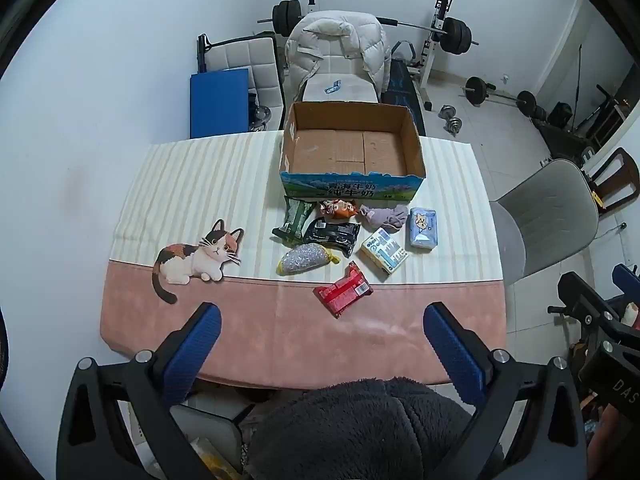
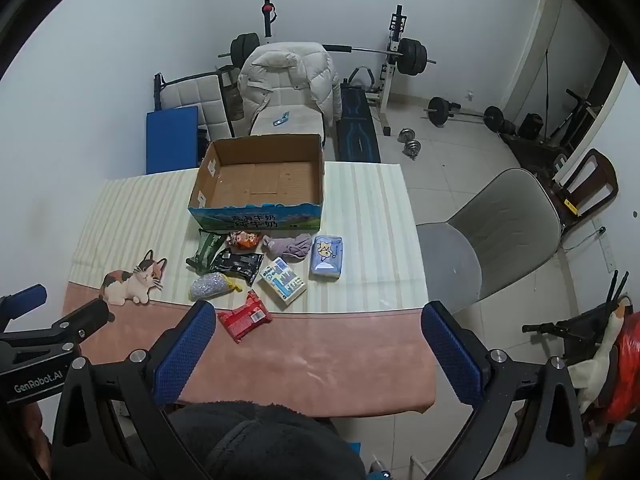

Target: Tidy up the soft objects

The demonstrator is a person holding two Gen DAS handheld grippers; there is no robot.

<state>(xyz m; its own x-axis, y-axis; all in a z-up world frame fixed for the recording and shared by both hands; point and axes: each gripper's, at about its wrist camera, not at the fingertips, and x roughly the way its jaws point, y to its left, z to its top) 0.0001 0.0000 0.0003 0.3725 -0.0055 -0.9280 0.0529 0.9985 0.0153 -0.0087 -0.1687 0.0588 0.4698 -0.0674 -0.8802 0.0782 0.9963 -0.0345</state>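
Nearest: left tongs (image 1: 322, 332) spread wide, empty, held above the pink front band of the surface (image 1: 280, 344). Right tongs (image 2: 318, 330) likewise wide apart, gripping nothing, poised over the same front edge, a little toward the right.

Just beyond, closest of the scattered lot: red packet (image 1: 343, 289), lying at the seam between pink band and striped cloth. Behind it, a glittery silver pouch (image 1: 304, 258) with yellow ends, and beside that a white-and-blue carton (image 1: 384, 251). Further back, a black packet (image 1: 332, 234), a green packet (image 1: 295, 218), an orange snack bag (image 1: 339, 208), a crumpled purple cloth (image 1: 384, 217) and a blue tissue pack (image 1: 423, 227), all clustered close together, some touching.

Farthest on the surface: open cardboard box (image 1: 352, 148), upright, with nothing inside, directly behind the cluster.

Apparently the very start: nothing yet sorted, no item picked. Likely next: pick one soft item, probably the red packet as the nearest, lower one pair of tongs over it, close gently, lift clear of neighbours, carry over the front wall of the box. Worth minding: a pinch too near a packet's edge, and slack wrappers slipping.
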